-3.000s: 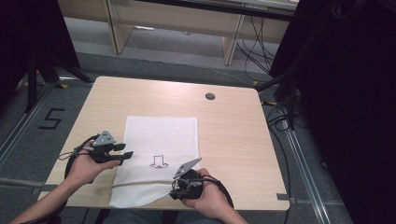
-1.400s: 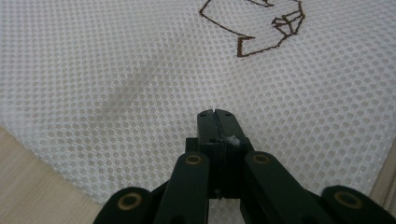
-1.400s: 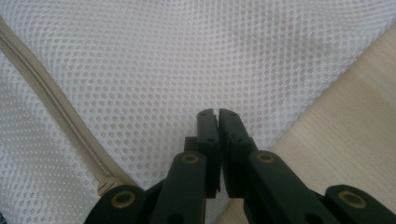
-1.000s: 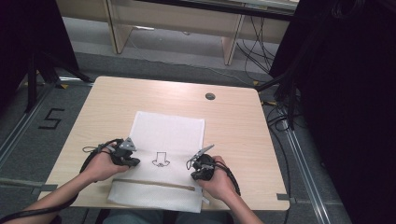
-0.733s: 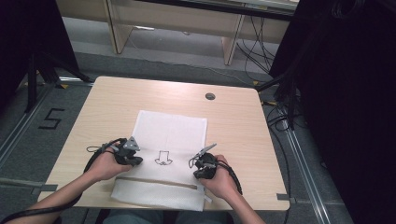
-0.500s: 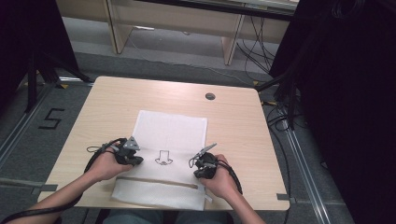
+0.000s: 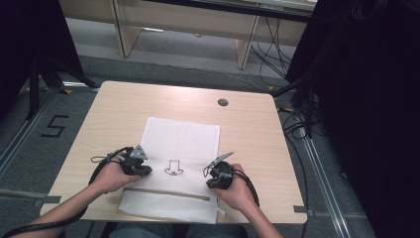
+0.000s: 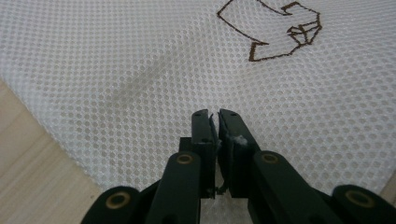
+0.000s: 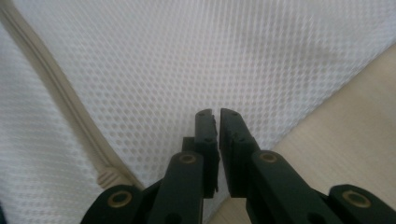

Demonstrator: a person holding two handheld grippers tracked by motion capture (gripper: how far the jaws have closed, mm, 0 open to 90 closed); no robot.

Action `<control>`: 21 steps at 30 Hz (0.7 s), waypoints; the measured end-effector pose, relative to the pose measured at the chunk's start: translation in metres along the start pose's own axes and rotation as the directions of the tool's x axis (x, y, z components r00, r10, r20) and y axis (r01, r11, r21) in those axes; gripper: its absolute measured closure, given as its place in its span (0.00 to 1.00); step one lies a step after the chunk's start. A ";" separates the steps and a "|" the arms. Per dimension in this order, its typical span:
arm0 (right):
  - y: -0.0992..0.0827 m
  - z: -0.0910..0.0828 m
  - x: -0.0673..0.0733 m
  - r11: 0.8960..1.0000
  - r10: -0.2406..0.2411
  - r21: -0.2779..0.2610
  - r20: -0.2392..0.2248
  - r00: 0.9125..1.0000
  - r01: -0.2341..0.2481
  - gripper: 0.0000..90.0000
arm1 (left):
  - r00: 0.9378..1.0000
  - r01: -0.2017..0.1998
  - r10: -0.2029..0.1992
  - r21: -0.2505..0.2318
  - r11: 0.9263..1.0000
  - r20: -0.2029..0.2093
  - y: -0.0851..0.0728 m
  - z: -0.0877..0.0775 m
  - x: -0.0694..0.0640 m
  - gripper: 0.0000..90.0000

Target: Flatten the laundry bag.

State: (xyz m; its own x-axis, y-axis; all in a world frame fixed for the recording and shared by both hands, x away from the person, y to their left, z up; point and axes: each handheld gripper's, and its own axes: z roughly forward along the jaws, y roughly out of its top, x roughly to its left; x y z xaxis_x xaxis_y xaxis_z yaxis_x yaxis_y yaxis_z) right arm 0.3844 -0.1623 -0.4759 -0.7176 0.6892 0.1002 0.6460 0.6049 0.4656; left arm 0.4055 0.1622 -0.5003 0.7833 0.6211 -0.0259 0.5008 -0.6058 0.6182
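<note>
White mesh bag lies flat on the table, near the person's edge, w/ its near end folded over toward the middle. A beige zipper strip runs across that folded part. A small brown line drawing sits on the bag, approx. centre, just beyond the zipper strip.

Left tool rests on the bag just left of the drawing, held in the left hand. In the left gripper view its black jaws have just been opening; only a thin slit shows btw. them, tips right on the mesh, no fold of fabric caught btw. them. Drawing is beyond the tips, up and to the right.

Right tool sits at the bag's right edge, well right of the drawing, held in the right hand. Its jaws have also just been opening, same narrow gap, tips over mesh w/ nothing pinched. In the right gripper view the zipper strip runs diagonally to the left of the jaws, and bare table wood shows to the right.
</note>
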 end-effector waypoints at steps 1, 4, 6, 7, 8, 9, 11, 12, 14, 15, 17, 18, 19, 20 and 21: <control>0.000 -0.012 -0.004 0.997 0.026 -0.067 -0.021 0.999 -0.027 0.93 | 1.000 -0.001 0.000 -0.009 1.000 -0.001 0.000 -0.002 0.000 0.91; -0.003 -0.024 -0.007 0.993 0.039 -0.108 -0.007 0.999 -0.039 0.90 | 0.999 0.039 -0.039 -0.050 0.998 0.015 0.000 -0.011 -0.002 0.88; -0.012 -0.032 -0.012 0.989 0.057 -0.139 -0.008 0.998 -0.058 0.84 | 0.999 0.049 -0.048 -0.102 0.994 0.012 0.000 -0.021 -0.007 0.82; -0.016 -0.033 -0.014 0.987 0.061 -0.150 -0.012 0.998 -0.062 0.82 | 0.998 0.057 -0.056 -0.111 0.992 0.008 -0.001 -0.025 -0.009 0.78; -0.020 -0.033 -0.015 0.986 0.074 -0.151 -0.019 0.997 -0.076 0.81 | 0.998 0.057 -0.056 -0.111 0.992 0.008 -0.001 -0.025 -0.009 0.76; -0.020 -0.033 -0.015 0.986 0.074 -0.151 -0.019 0.997 -0.076 0.81 | 0.998 0.066 -0.064 -0.127 0.990 0.019 -0.001 -0.027 -0.011 0.76; -0.028 -0.036 -0.017 0.984 0.083 -0.158 -0.024 0.996 -0.086 0.79 | 0.998 0.061 -0.058 -0.159 0.985 0.022 -0.004 -0.033 -0.019 0.68; -0.028 -0.036 -0.017 0.984 0.083 -0.158 -0.024 0.996 -0.086 0.79 | 0.998 0.061 -0.058 -0.159 0.985 0.022 -0.004 -0.033 -0.019 0.65; -0.031 -0.037 -0.018 0.981 0.096 -0.164 -0.026 0.995 -0.099 0.77 | 0.999 0.053 -0.049 -0.167 0.985 0.024 -0.006 -0.034 -0.025 0.62; -0.033 -0.036 -0.019 0.976 0.106 -0.187 -0.021 0.994 -0.108 0.75 | 0.998 0.054 -0.050 -0.176 0.983 0.027 -0.008 -0.033 -0.028 0.58; -0.033 -0.036 -0.019 0.975 0.114 -0.188 -0.023 0.993 -0.116 0.75 | 0.998 0.053 -0.048 -0.174 0.983 0.030 -0.008 -0.033 -0.028 0.56; -0.035 -0.037 -0.020 0.975 0.111 -0.193 -0.015 0.994 -0.111 0.74 | 0.999 0.046 -0.042 -0.185 0.982 0.026 -0.007 -0.033 -0.028 0.53; -0.035 -0.037 -0.020 0.975 0.111 -0.193 -0.015 0.994 -0.111 0.74 | 0.999 0.046 -0.042 -0.185 0.982 0.026 -0.007 -0.033 -0.028 0.51; -0.036 -0.037 -0.019 0.974 0.120 -0.192 -0.015 0.993 -0.120 0.74 | 0.999 0.053 -0.049 -0.188 0.981 0.023 -0.006 -0.032 -0.028 0.51; -0.037 -0.038 -0.020 0.974 0.116 -0.195 -0.010 0.993 -0.116 0.74 | 0.999 0.049 -0.046 -0.195 0.980 0.019 -0.006 -0.032 -0.028 0.50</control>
State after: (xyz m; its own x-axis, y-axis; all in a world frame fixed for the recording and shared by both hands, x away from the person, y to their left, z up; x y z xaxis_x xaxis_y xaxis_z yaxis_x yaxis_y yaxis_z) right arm 0.3649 -0.2131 -0.4617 -0.6404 0.7507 0.1622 0.6612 0.4315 0.6137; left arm 0.3686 0.1640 -0.4781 0.7663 0.6387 -0.0693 0.4570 -0.4660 0.7577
